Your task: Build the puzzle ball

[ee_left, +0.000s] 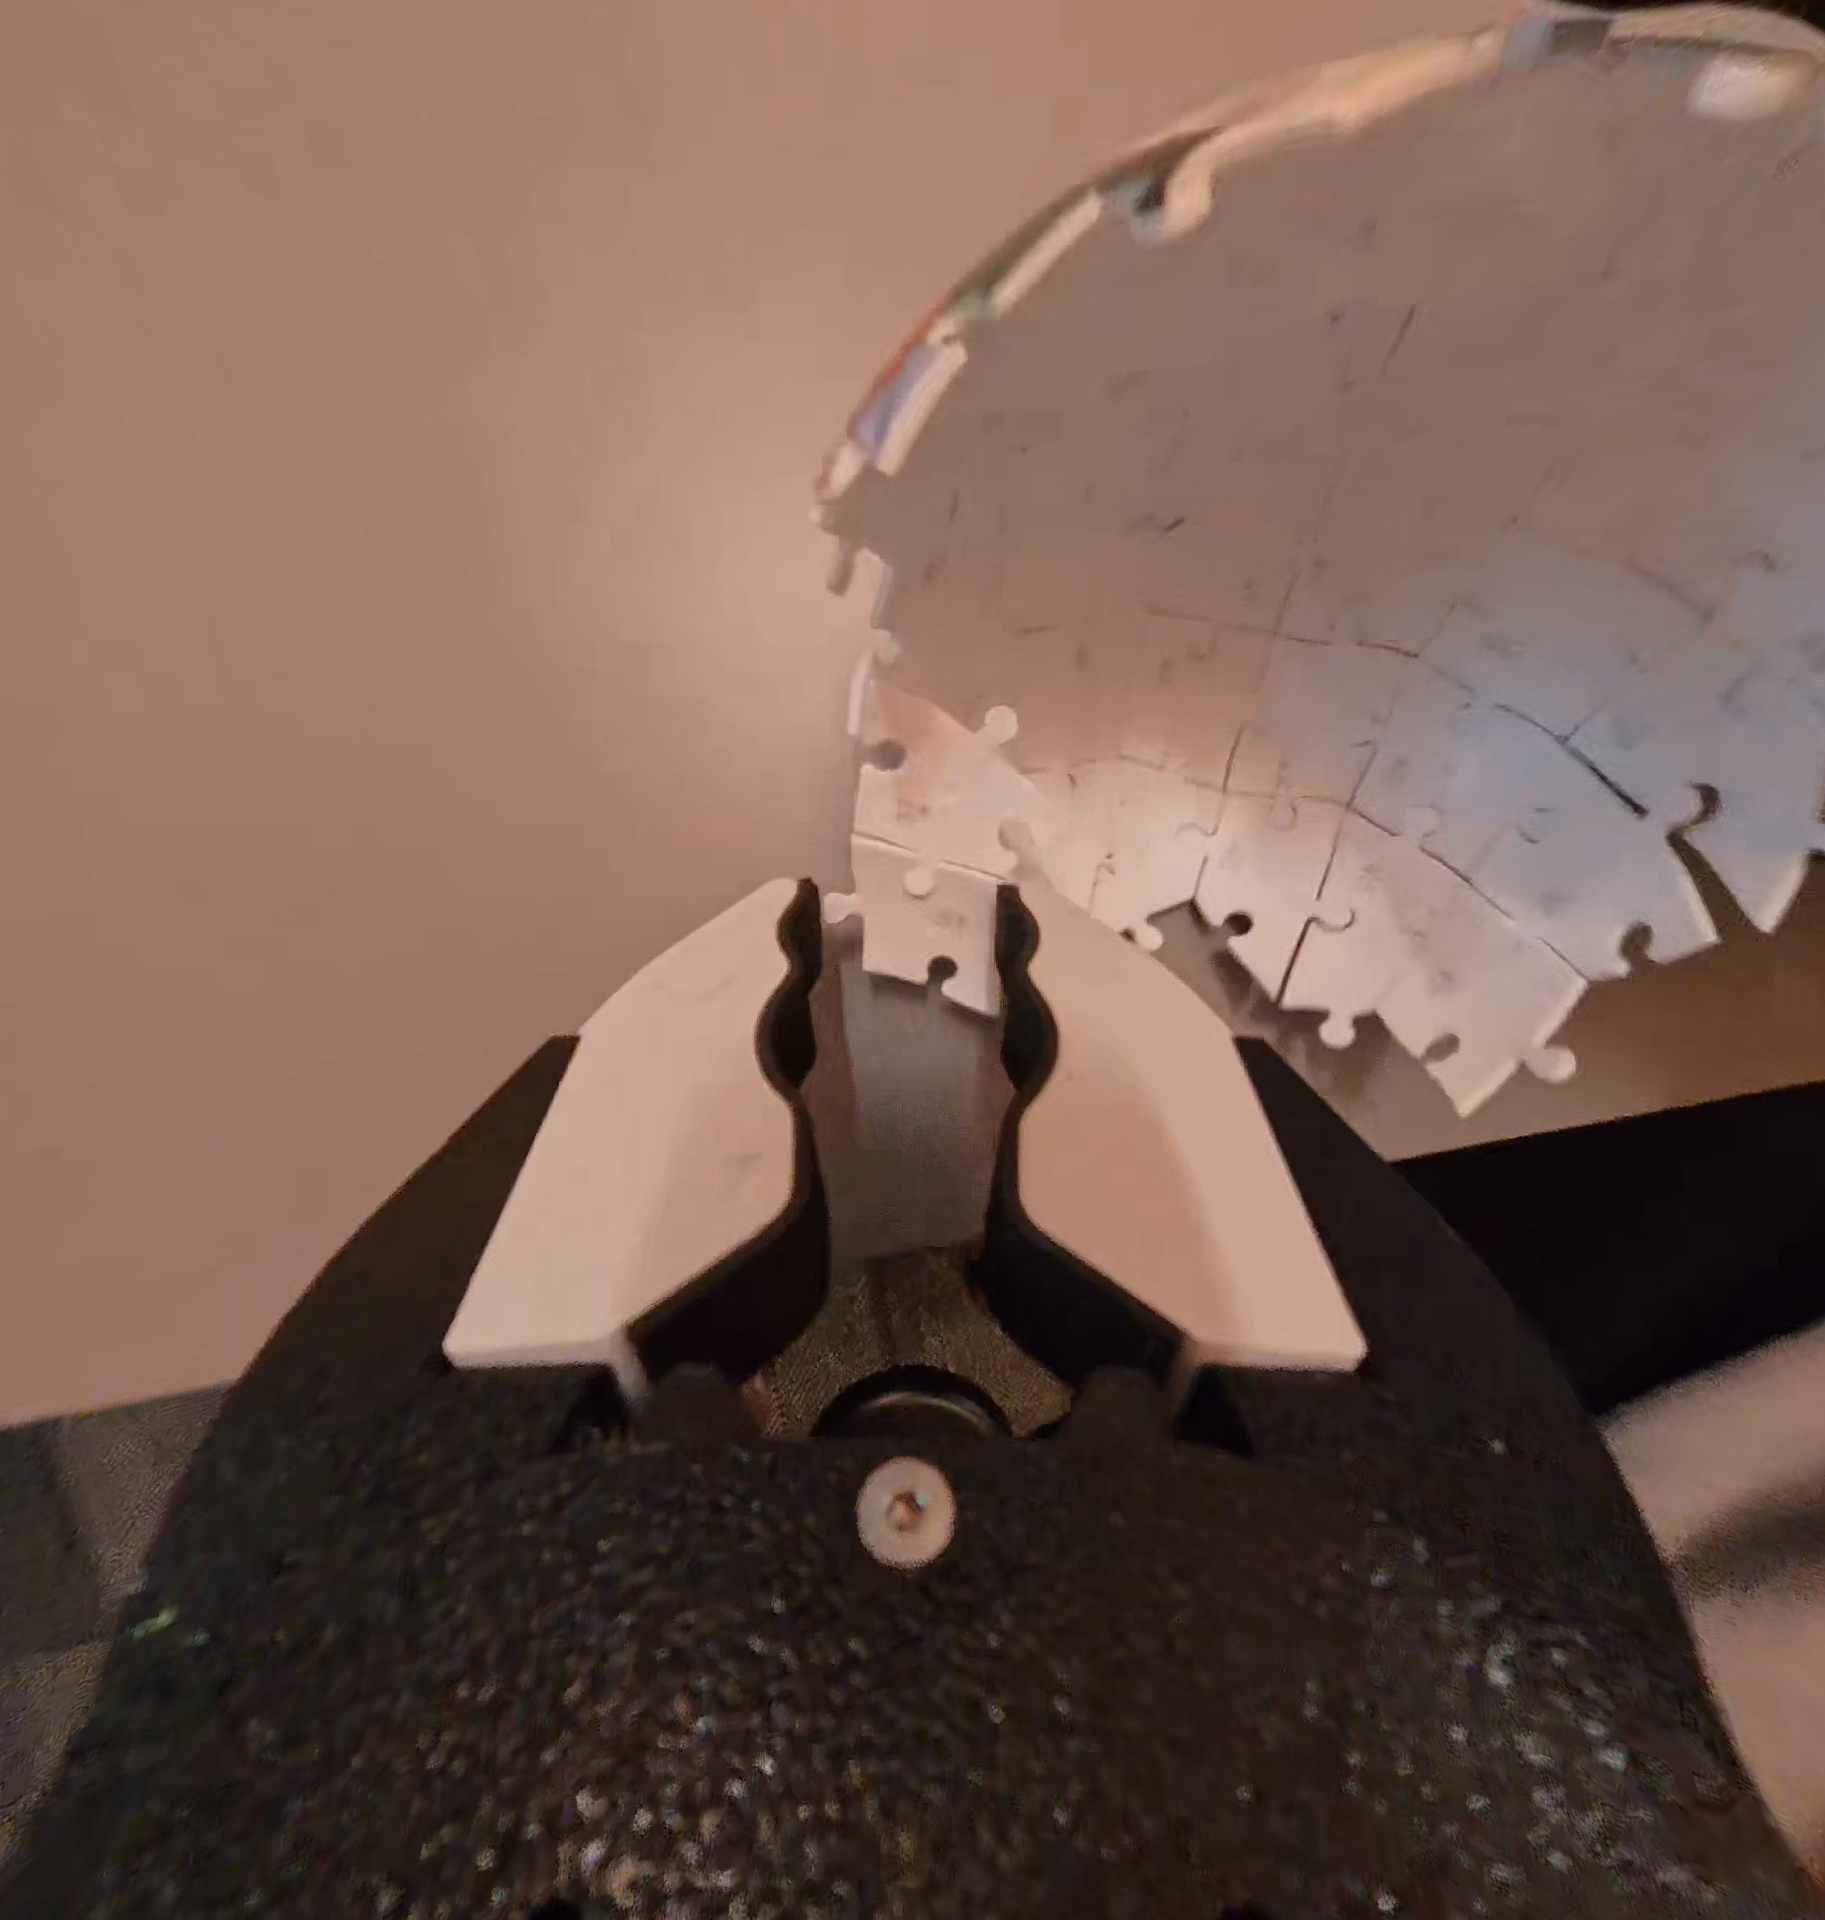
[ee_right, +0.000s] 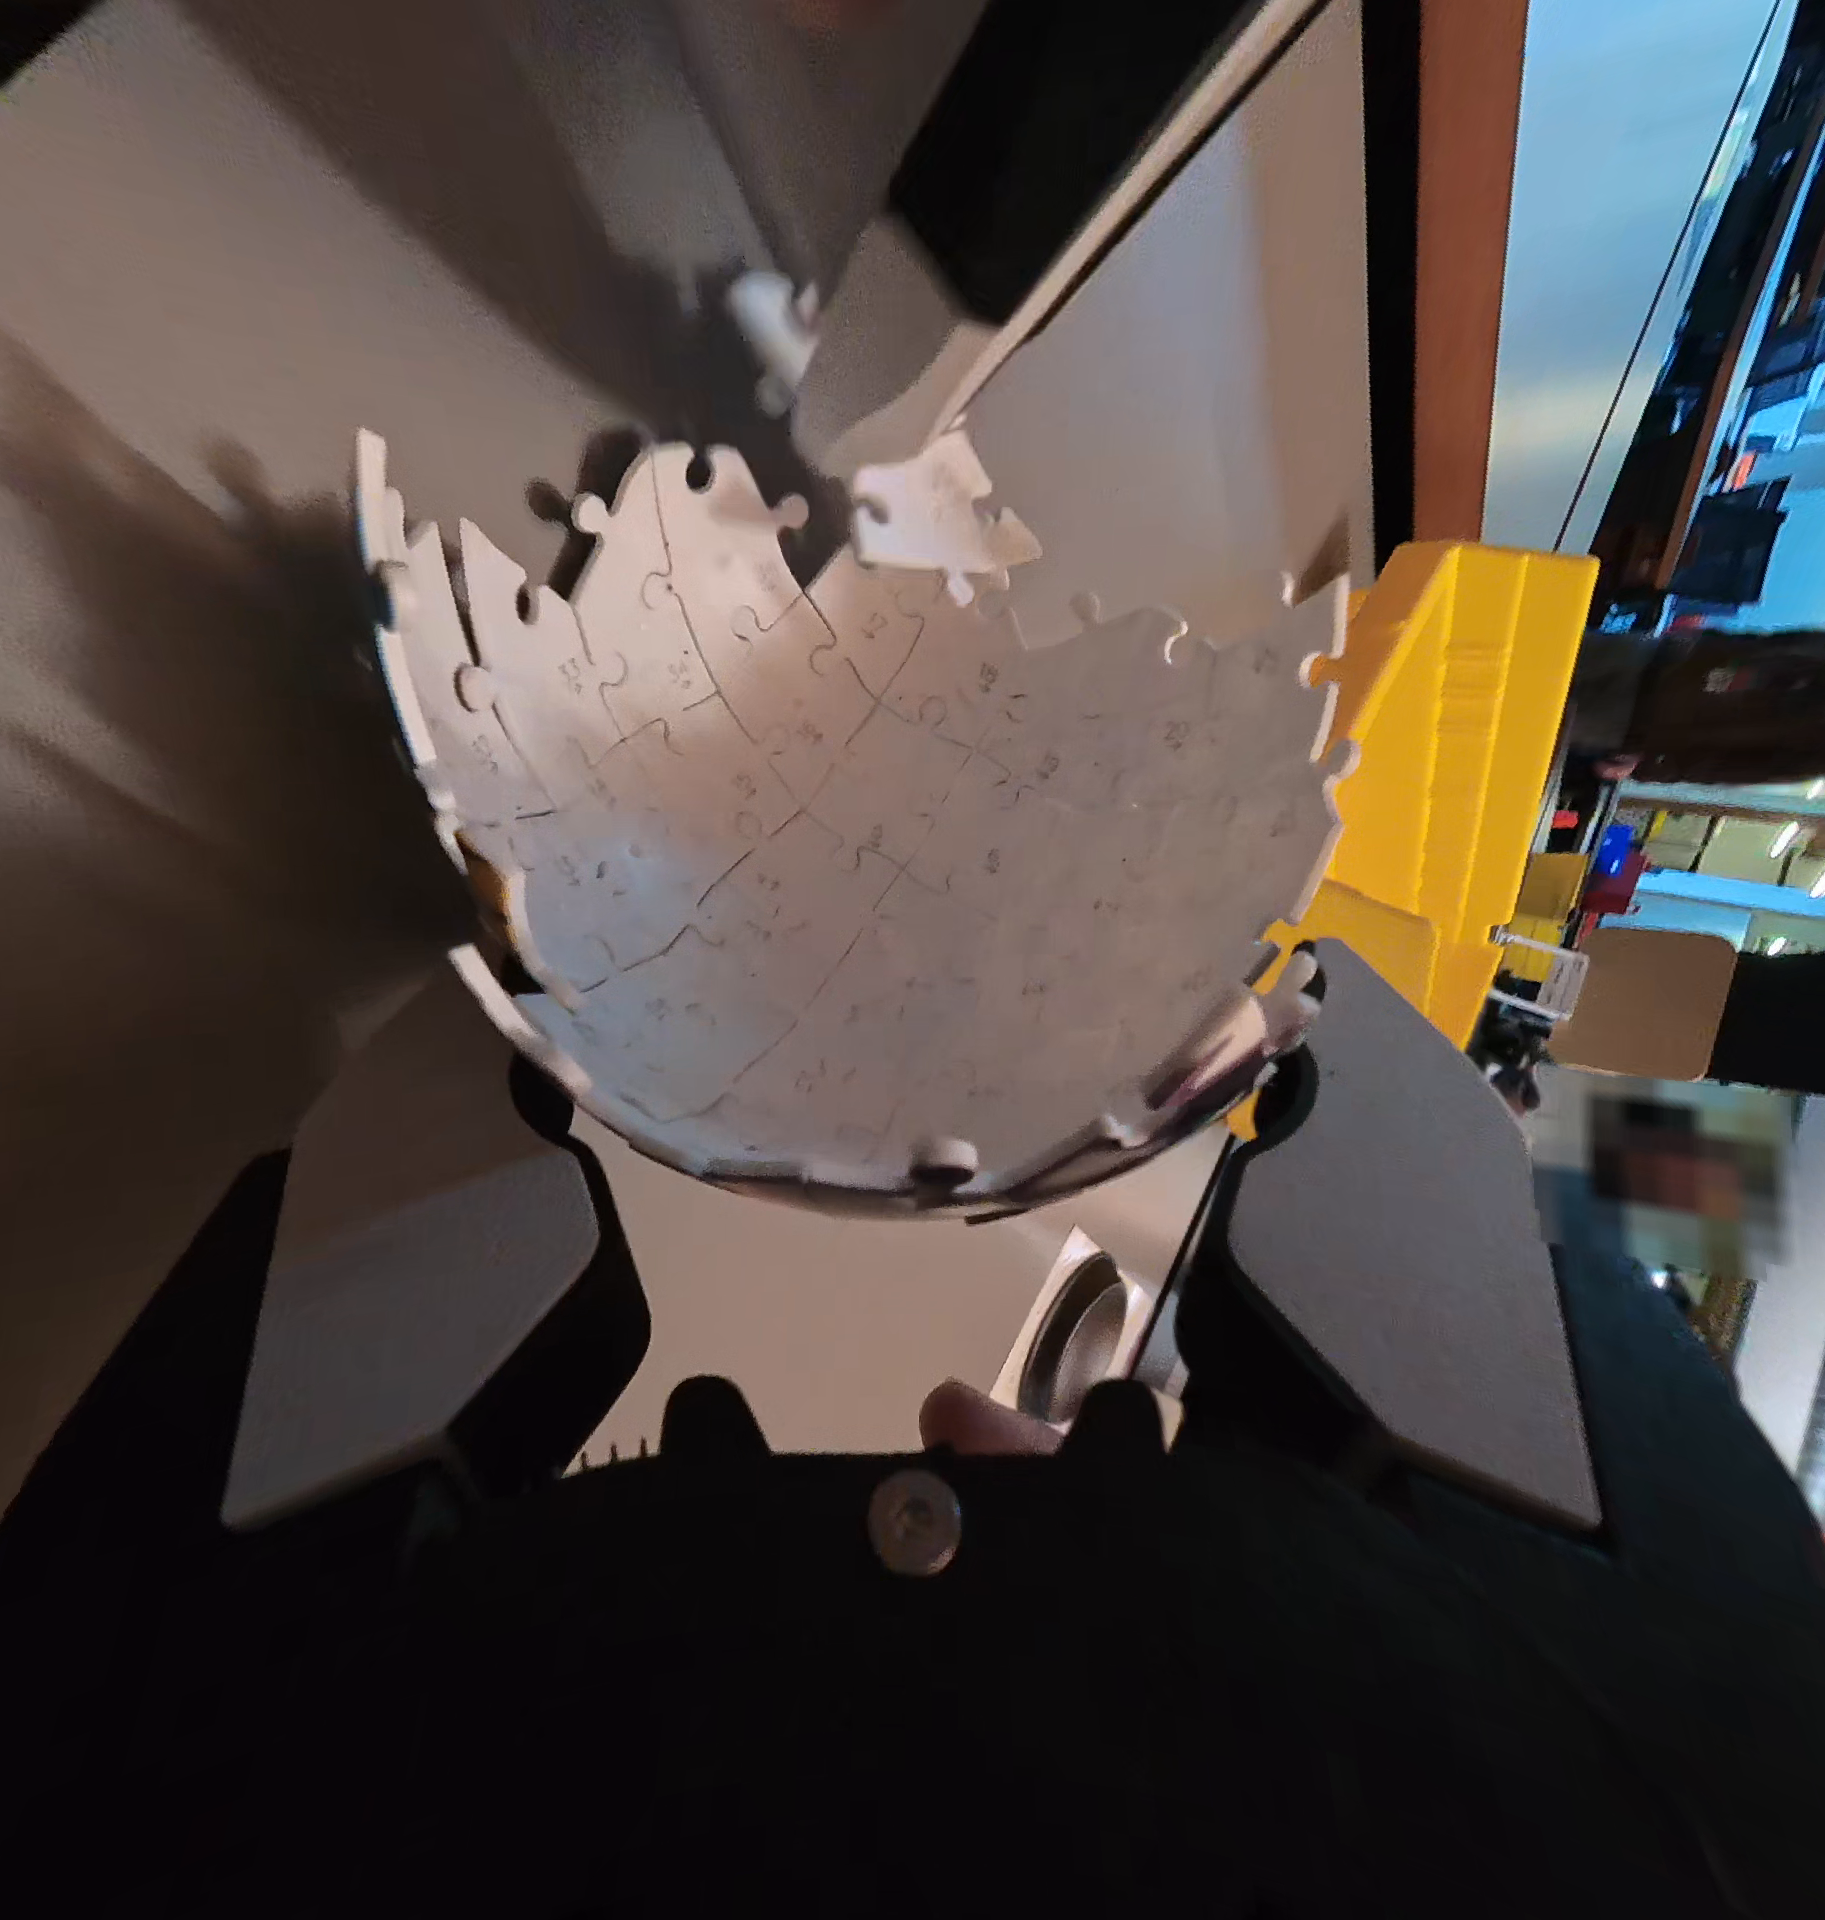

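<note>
The half-built puzzle ball is a white bowl-shaped shell of joined pieces with a jagged rim, up in the air at the right. My left gripper is shut on a single white puzzle piece and holds it against the shell's lower left rim. In the right wrist view the shell sits between the wide-set fingers of my right gripper, which grip its lower rim. The left gripper's fingers come in from above with the piece at the shell's top edge.
A yellow bin stands behind the shell on the right. Another white piece shows blurred beside the left gripper. A round metal fitting lies below the shell. A beige surface fills the background. My hands' fingertips stand some 9 cm from each other. My right tips are roughly 30 cm from the round metal fitting.
</note>
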`<state>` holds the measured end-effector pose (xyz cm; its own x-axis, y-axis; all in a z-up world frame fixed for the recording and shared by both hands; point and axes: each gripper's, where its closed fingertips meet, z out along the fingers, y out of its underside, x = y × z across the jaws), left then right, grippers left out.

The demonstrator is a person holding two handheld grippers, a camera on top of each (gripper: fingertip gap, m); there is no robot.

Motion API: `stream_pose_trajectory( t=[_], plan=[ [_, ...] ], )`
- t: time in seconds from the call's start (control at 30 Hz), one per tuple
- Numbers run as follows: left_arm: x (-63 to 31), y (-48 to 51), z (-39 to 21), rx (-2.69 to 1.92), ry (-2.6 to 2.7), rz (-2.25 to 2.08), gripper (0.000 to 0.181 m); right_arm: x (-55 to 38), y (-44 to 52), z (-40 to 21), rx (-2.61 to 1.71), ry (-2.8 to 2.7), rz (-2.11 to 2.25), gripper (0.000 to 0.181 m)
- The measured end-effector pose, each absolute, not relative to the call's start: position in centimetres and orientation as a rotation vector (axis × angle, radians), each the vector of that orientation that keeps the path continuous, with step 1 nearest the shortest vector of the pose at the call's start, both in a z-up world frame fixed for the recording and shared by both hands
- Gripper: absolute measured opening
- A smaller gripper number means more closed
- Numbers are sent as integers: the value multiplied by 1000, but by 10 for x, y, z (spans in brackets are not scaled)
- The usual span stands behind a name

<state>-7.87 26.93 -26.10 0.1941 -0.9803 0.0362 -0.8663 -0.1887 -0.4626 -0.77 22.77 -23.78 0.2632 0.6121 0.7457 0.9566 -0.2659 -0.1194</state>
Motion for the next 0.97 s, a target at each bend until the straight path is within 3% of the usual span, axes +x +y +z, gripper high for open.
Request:
stream_pose_trajectory(
  t=[0.27, 0.47, 0.97],
  plan=[
    [-65, 282, -277, -2217, 1593, -488, 32, -8, 233, -234, -1995, -1316, -790, 124],
    [-64, 285, -273, -2263, 1529, -620, 54, -13, 240, -235, -1924, -1328, -829, 123],
    [-61, 316, -270, -2097, 1543, -766, 59, -1, 239, -240, -1988, -1310, -857, 116]
  ],
)
